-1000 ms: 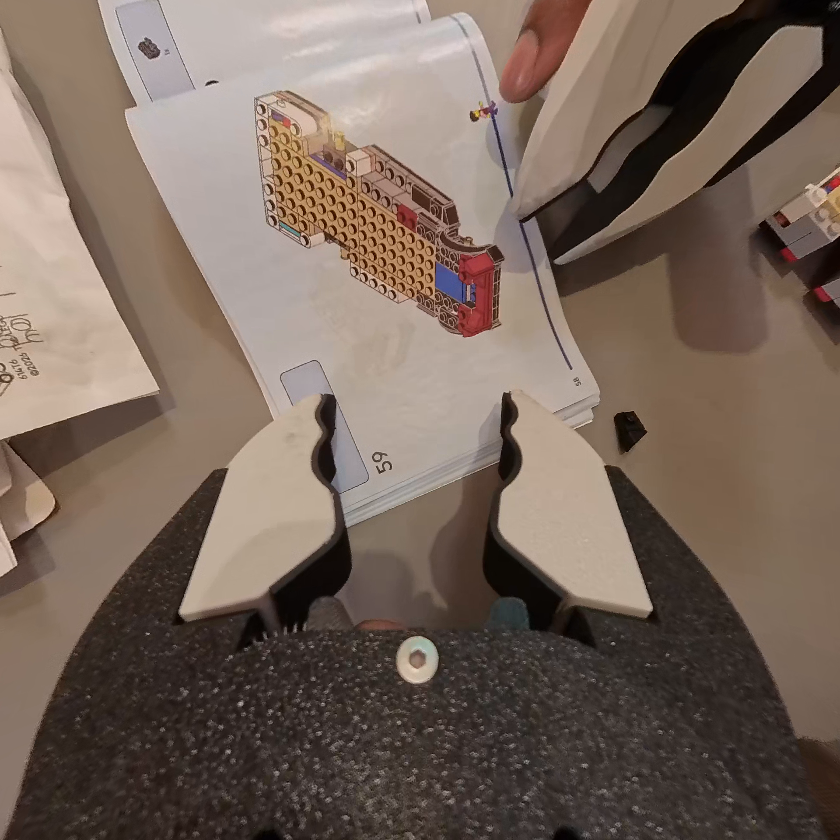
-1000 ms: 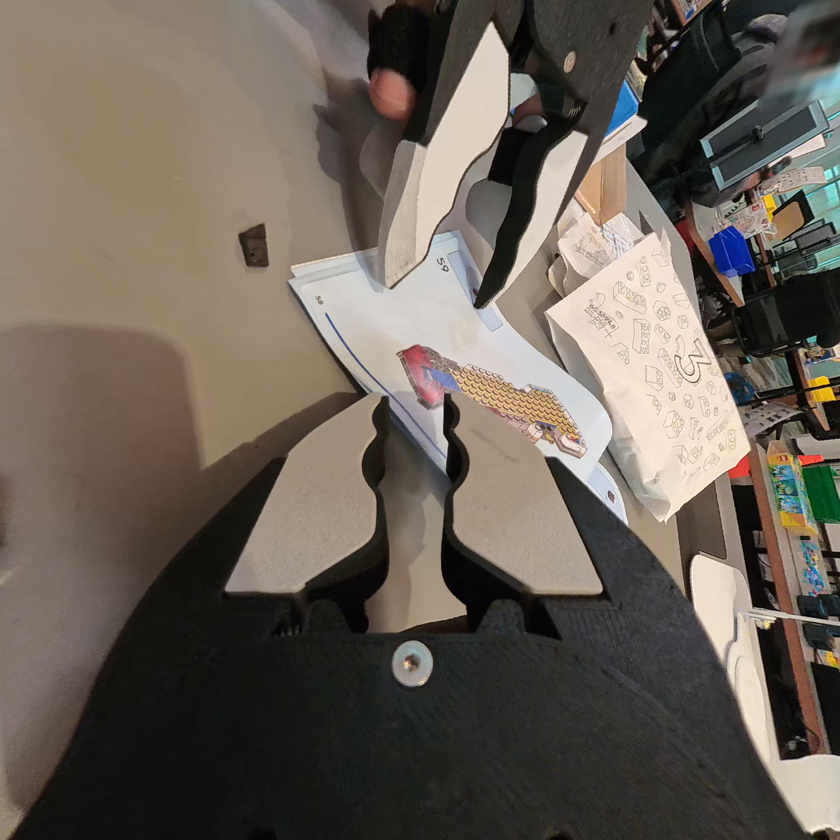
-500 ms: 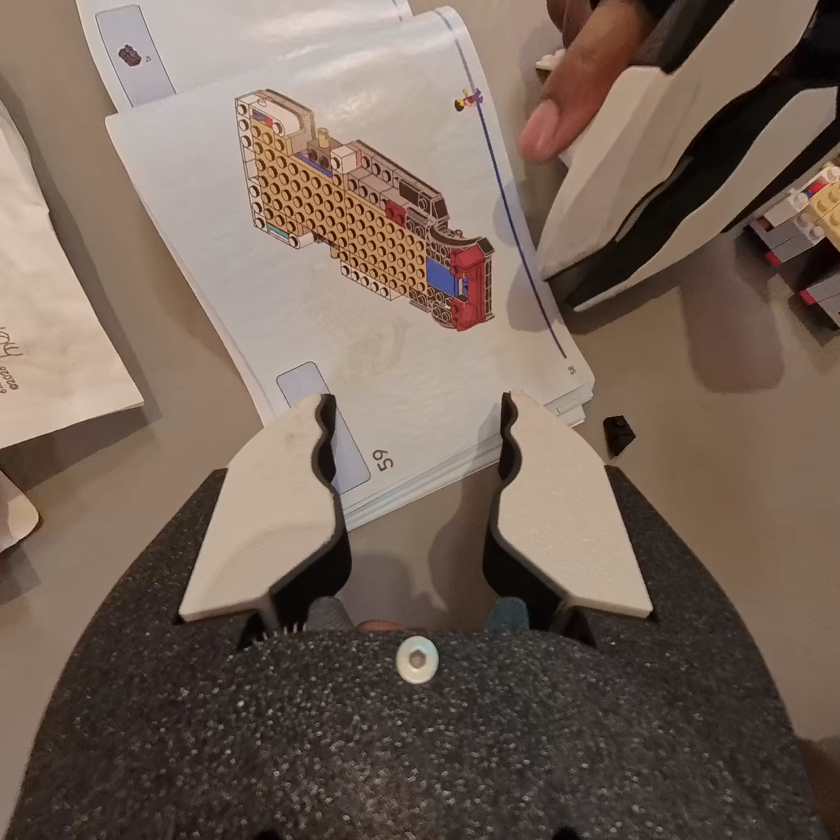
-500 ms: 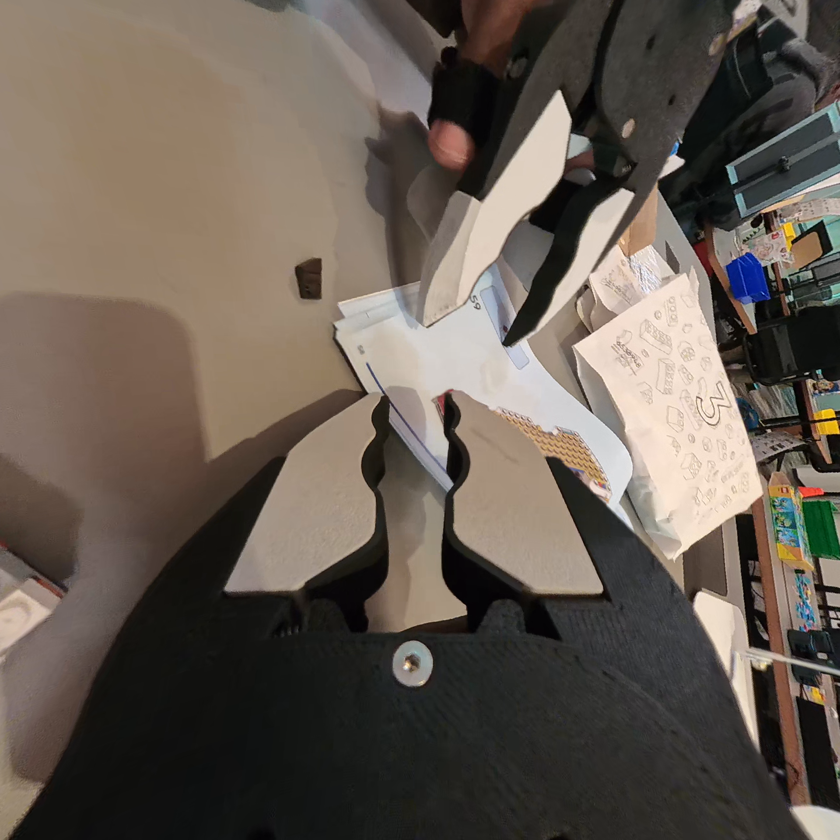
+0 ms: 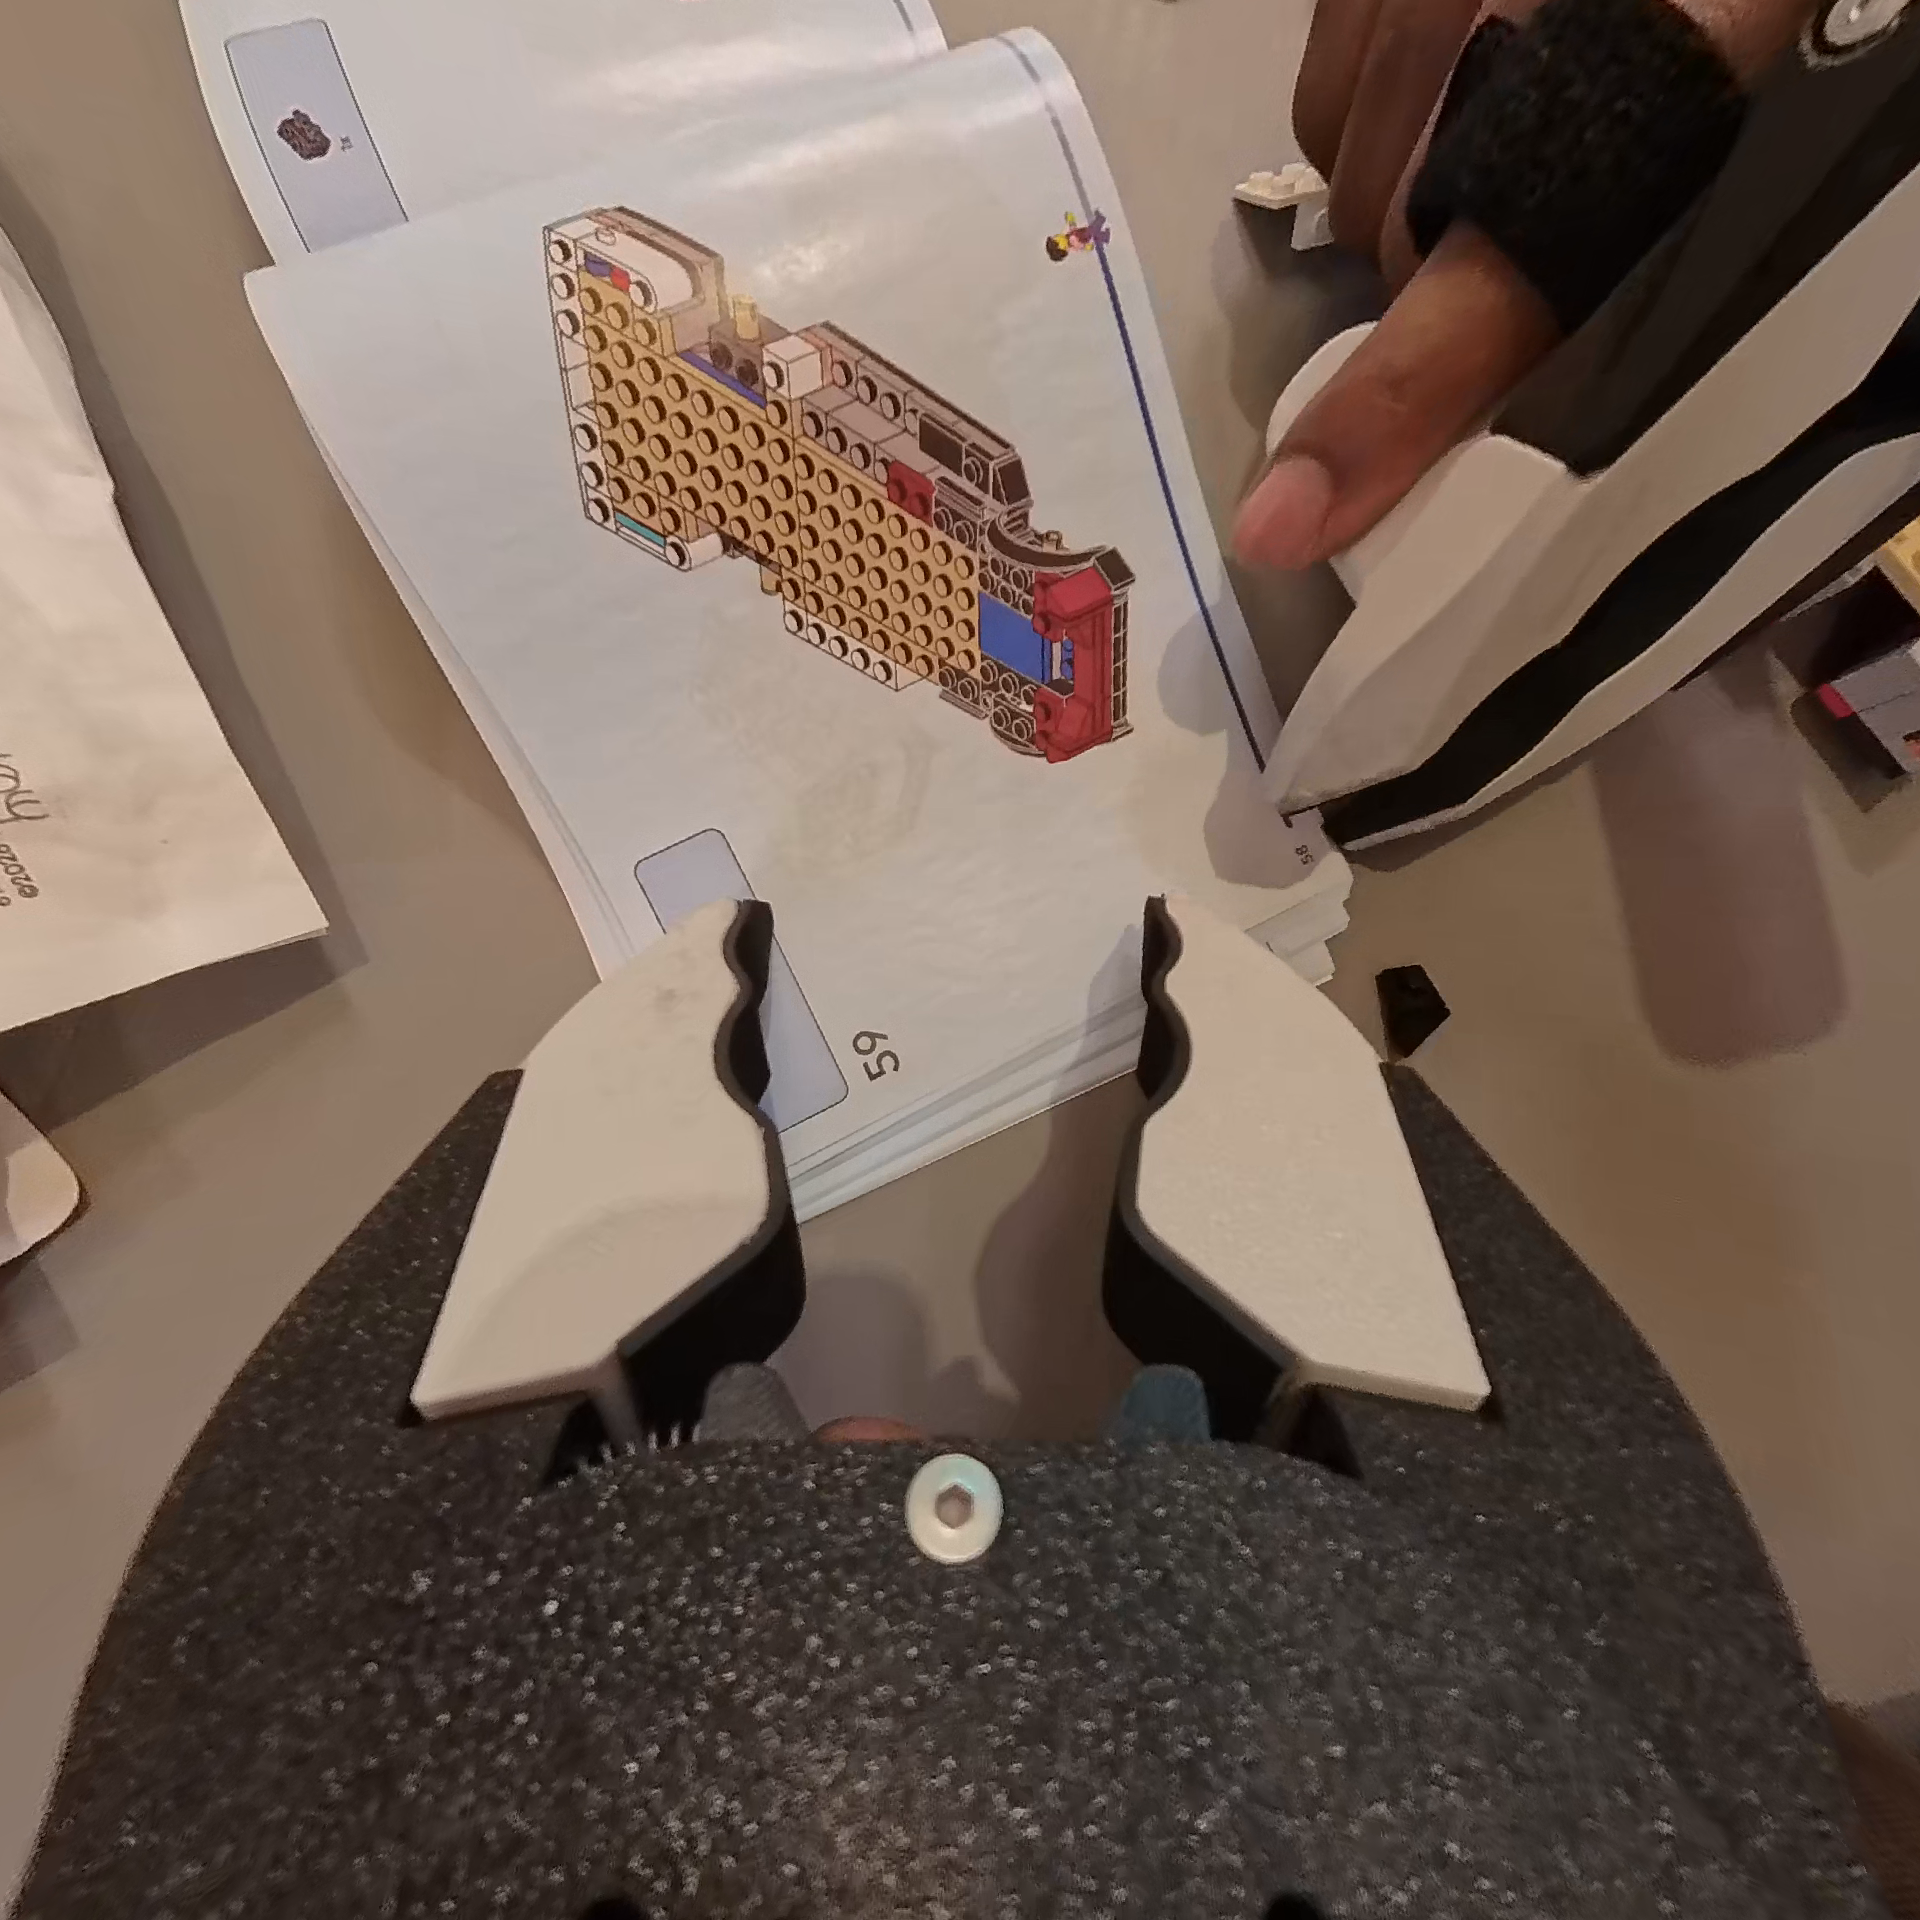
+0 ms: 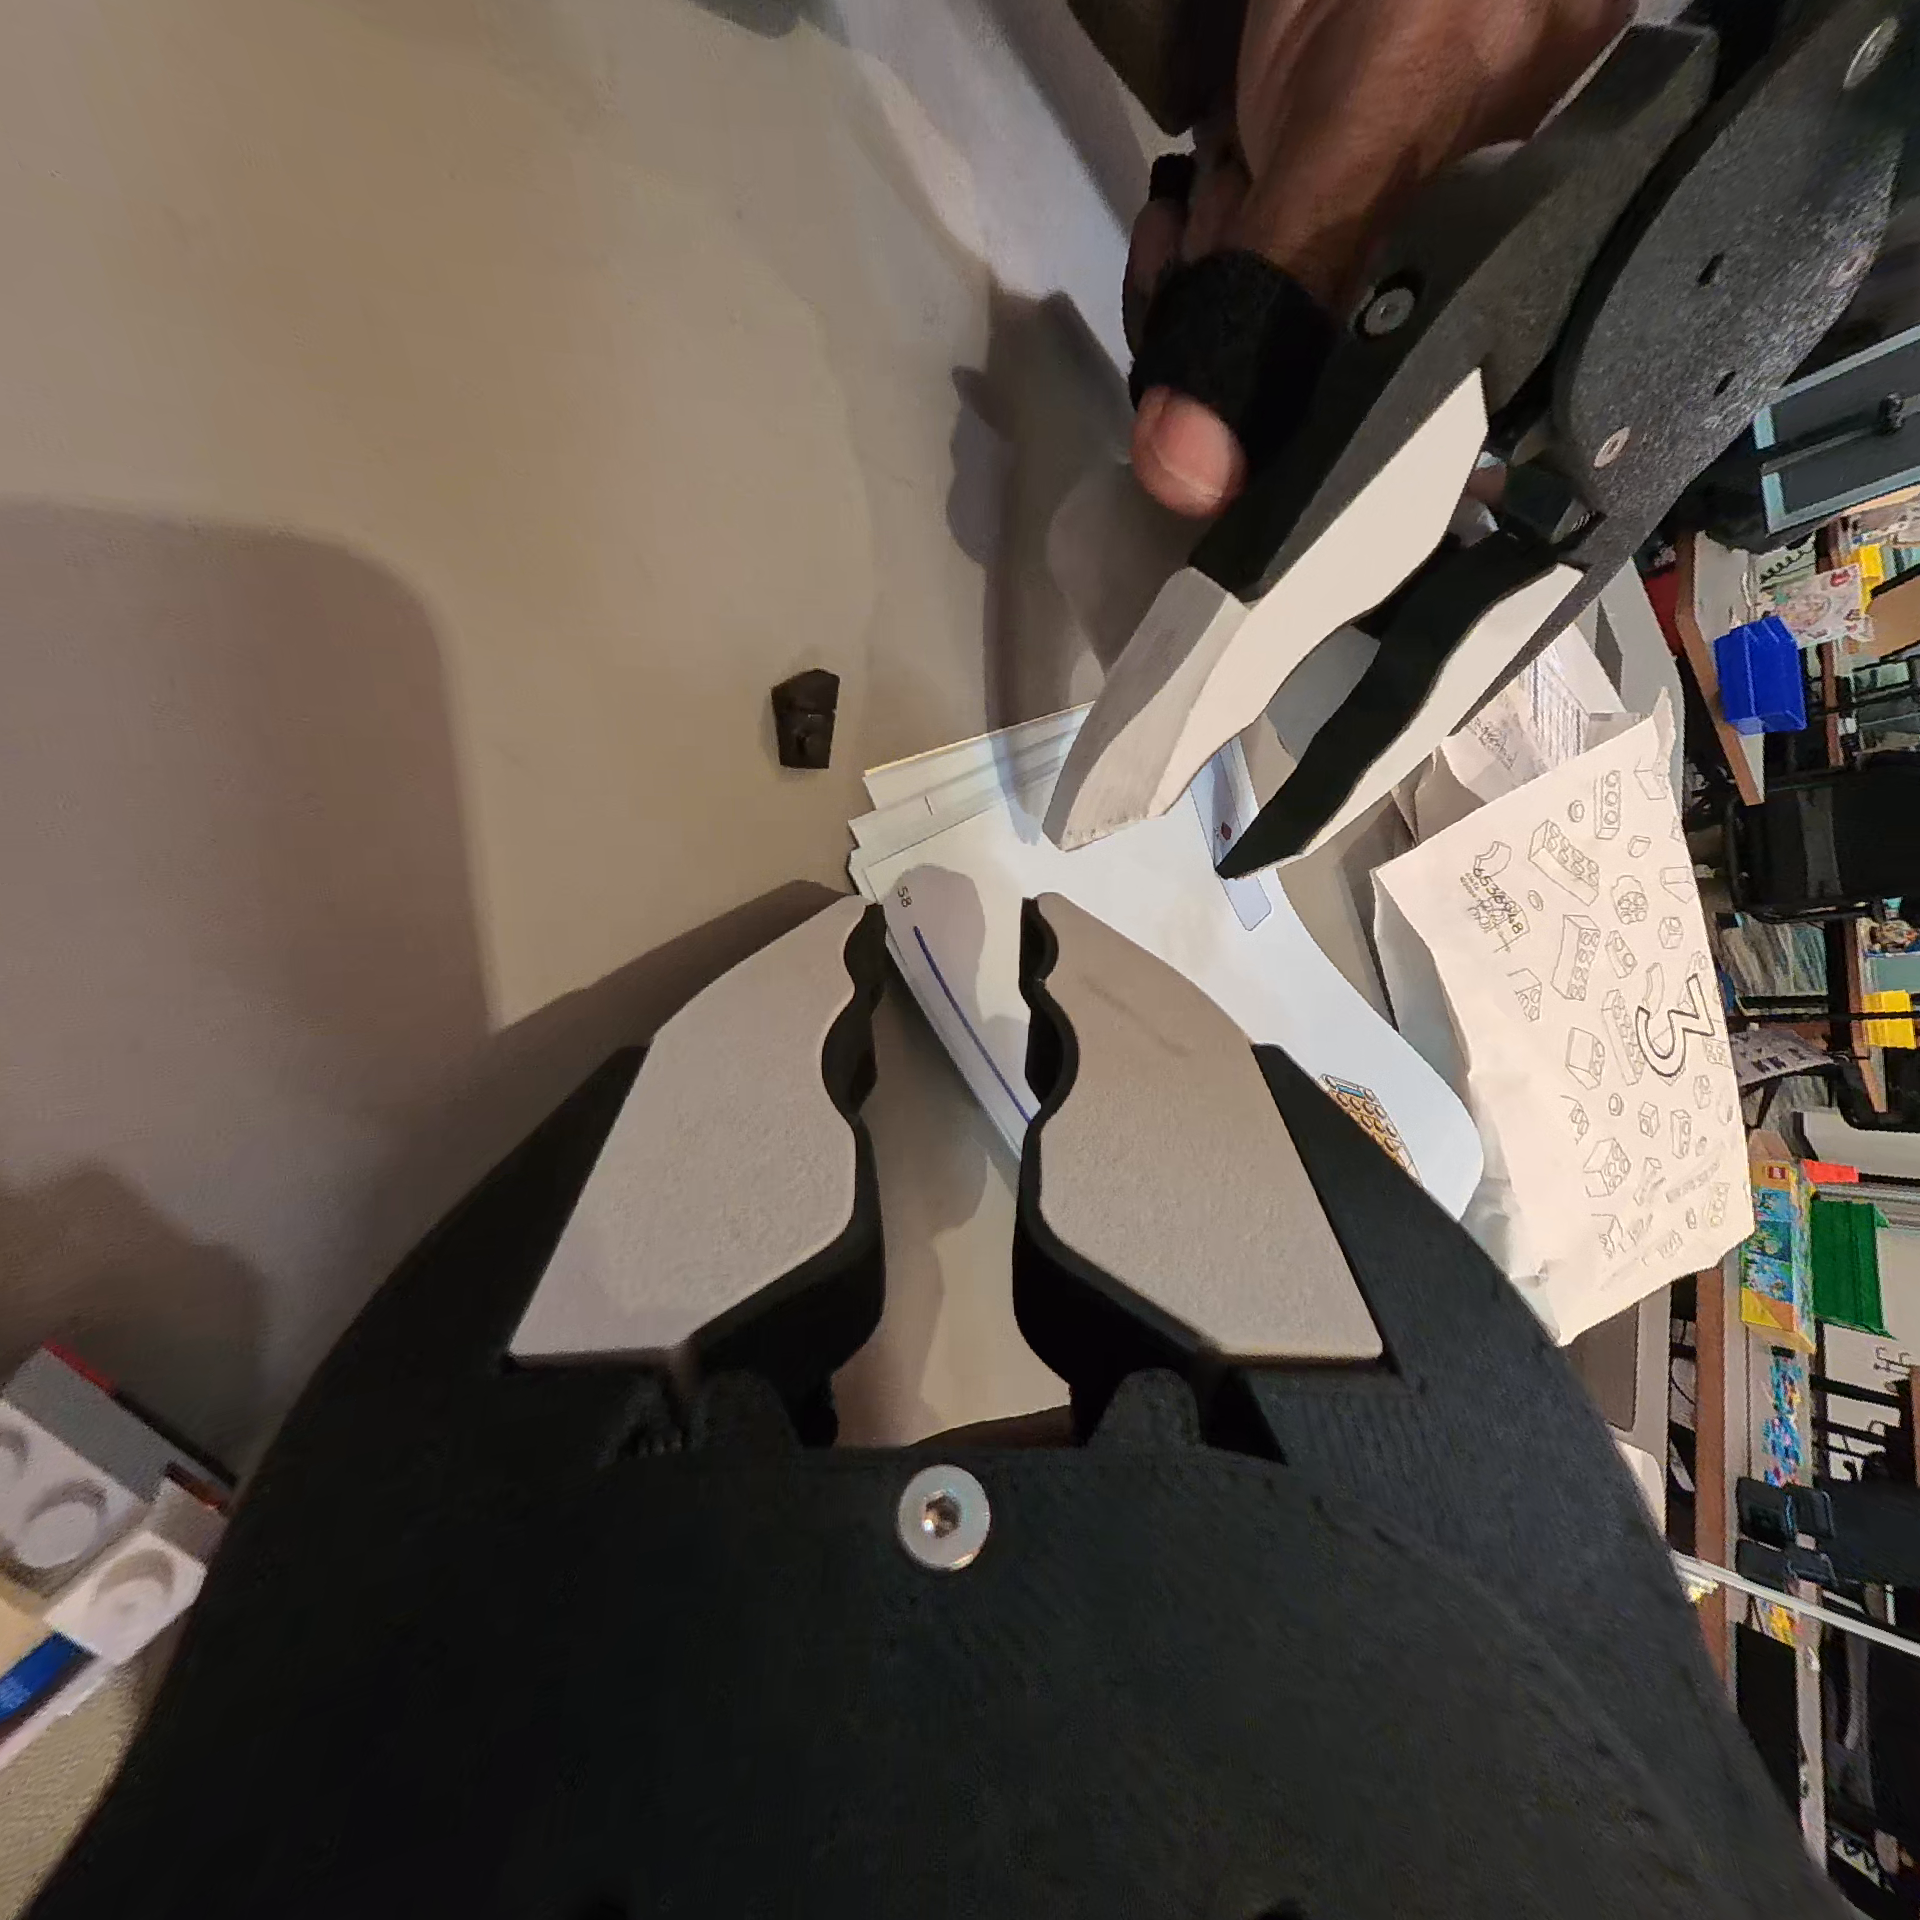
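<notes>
LEFT JAWS: the left gripper (image 5: 956, 920) is spread wide and holds nothing; it hangs over the near edge of the instruction booklet (image 5: 727, 582), apart from the paper.
RIGHT JAWS: the right gripper (image 6: 951, 909) stands narrowly parted and bare, at the booklet's near-right corner, where the page edge lies between its fingertips; no pad presses on it.
BOOKLET: open on the worktop (image 5: 1662, 1299), long axis running near to far; the right gripper is the closer of the 2 to that corner.
BLACK PIECE: 1 small black brick (image 5: 1410, 1000) lies just right of the corner.
PAPER BAG: a printed white bag (image 6: 1590, 997) lies left of the booklet.
FAR RIGHT: grey and red bricks (image 5: 1870, 717).
</notes>
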Demonstrator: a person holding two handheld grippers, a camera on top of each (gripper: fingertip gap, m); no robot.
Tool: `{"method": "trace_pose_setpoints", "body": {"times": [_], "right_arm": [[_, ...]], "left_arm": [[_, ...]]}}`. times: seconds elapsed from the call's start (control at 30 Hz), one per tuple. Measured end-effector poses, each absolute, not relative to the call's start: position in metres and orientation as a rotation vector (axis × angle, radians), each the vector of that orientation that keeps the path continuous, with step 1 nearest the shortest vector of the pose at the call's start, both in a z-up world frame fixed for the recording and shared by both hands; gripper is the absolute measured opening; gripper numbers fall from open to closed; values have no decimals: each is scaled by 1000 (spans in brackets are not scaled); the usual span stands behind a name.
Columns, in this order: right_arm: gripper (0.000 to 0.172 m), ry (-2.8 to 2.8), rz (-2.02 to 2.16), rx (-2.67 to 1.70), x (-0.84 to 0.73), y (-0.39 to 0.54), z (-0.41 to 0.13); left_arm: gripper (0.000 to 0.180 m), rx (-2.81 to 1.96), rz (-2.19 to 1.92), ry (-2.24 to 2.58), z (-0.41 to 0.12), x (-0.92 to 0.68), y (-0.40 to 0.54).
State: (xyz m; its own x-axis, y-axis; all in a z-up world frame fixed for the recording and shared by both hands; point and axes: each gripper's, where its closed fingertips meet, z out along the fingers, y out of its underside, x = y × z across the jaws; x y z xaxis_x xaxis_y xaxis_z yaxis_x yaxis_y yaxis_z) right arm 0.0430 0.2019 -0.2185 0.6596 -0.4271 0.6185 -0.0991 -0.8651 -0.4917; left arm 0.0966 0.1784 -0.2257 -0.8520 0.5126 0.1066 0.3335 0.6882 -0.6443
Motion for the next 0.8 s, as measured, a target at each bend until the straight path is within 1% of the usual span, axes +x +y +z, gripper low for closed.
{"method": "trace_pose_setpoints", "body": {"times": [0.47,0.8], "right_arm": [[25,545,-1015,-2412,47,200,-215],[20,646,-975,-2374,48,196,-213]], "left_arm": [[70,-649,938,-2614,-226,97,176],[70,-664,944,-2617,-226,97,176]]}}
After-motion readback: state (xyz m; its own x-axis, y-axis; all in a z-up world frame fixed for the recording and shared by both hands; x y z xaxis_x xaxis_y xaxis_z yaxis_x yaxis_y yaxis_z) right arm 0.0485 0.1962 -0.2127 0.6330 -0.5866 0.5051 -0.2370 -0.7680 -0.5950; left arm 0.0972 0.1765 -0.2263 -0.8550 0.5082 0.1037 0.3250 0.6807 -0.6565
